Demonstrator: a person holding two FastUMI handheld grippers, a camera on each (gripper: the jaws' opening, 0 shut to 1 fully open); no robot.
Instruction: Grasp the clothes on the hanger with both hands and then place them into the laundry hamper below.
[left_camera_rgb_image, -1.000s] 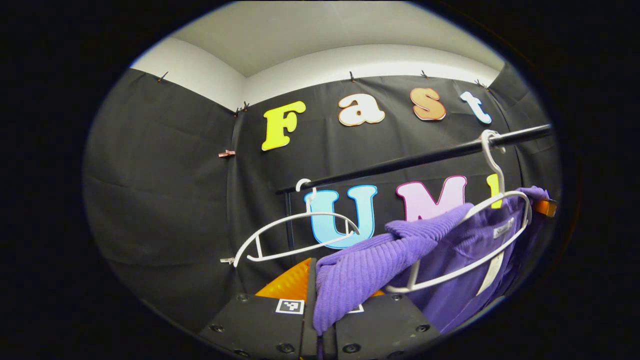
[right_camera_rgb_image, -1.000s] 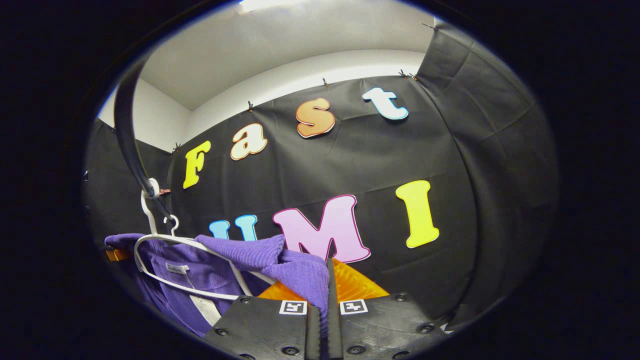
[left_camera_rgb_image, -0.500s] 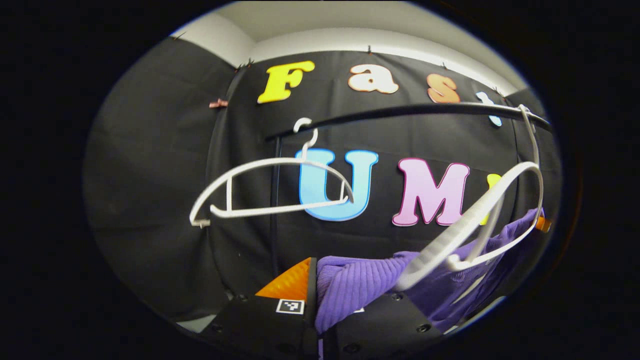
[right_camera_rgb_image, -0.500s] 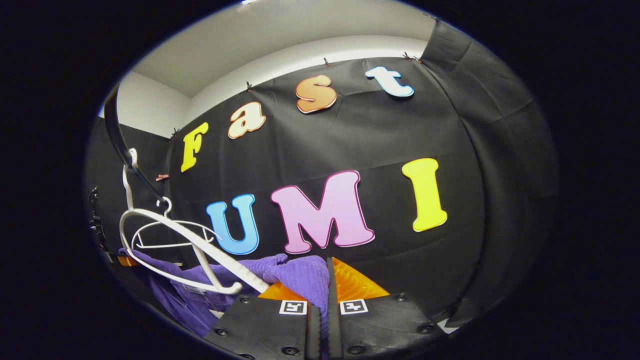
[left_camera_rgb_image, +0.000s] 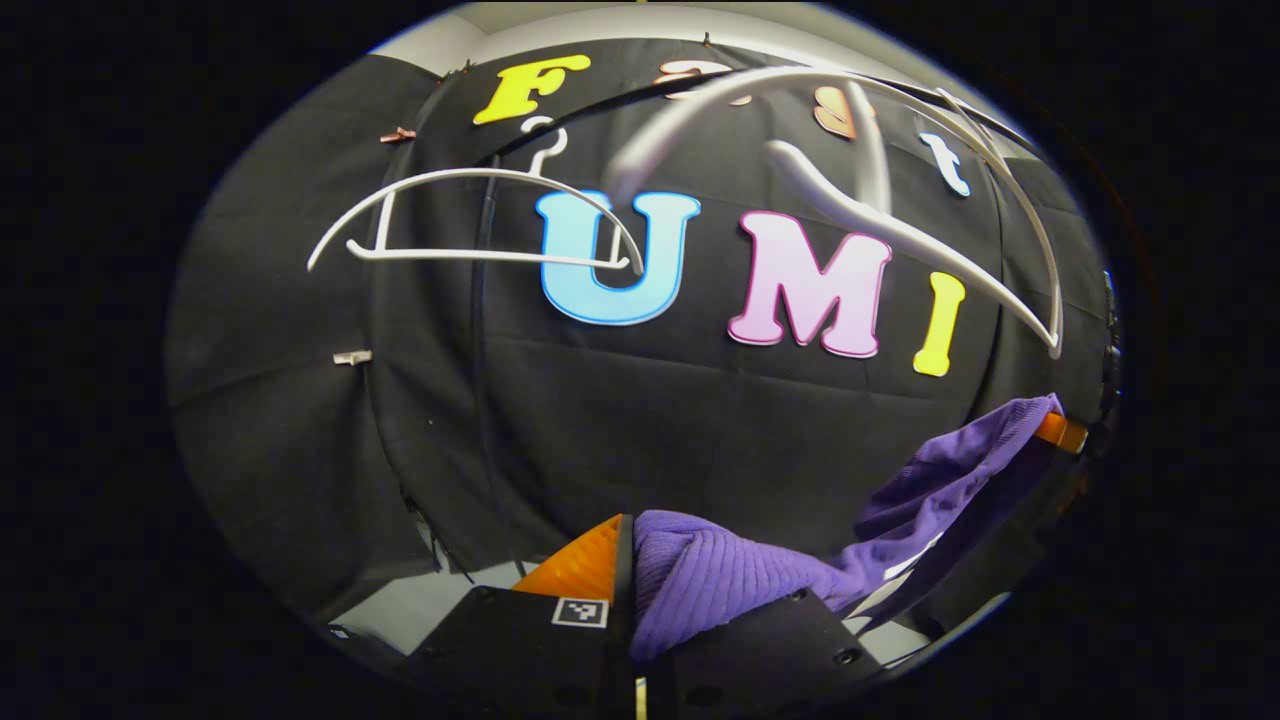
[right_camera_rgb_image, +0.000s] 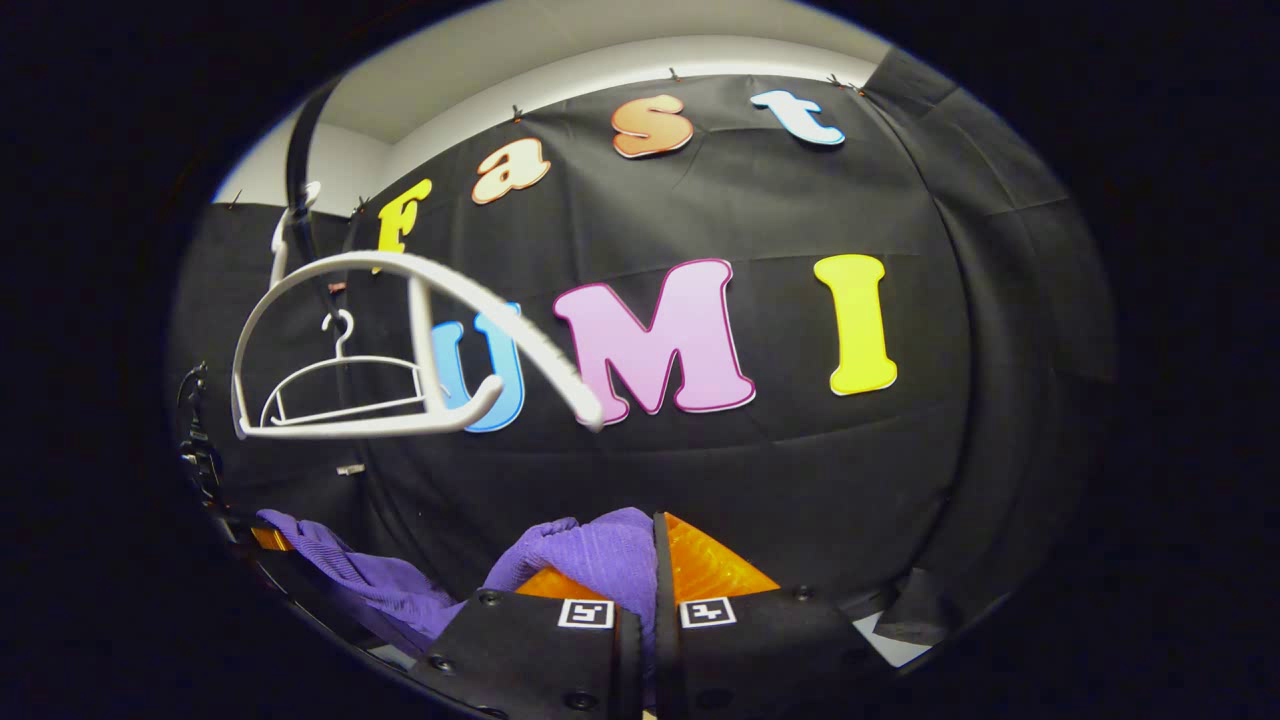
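In the left gripper view, the left gripper (left_camera_rgb_image: 632, 590) is clamped on a fold of the purple garment (left_camera_rgb_image: 720, 575), which rises between its fingers and runs off to the right and up toward the other gripper (left_camera_rgb_image: 1062, 432). High above and left of the claw hangs a bare hanger (left_camera_rgb_image: 470, 215); above and right, a second hanger (left_camera_rgb_image: 900, 190) shows blurred, with no cloth on it.

In the right gripper view, the right gripper (right_camera_rgb_image: 650, 600) pinches its own bunch of the garment, and the cloth sags away to its left. The freed hanger (right_camera_rgb_image: 400, 350) hangs above and left.

Judging by this, the garment is off the hanger and held at both ends; the carry down is in hand. The hamper is not in sight, so the next move calls for lowering both claws together, finding the hamper below, and opening only once the cloth is over it.
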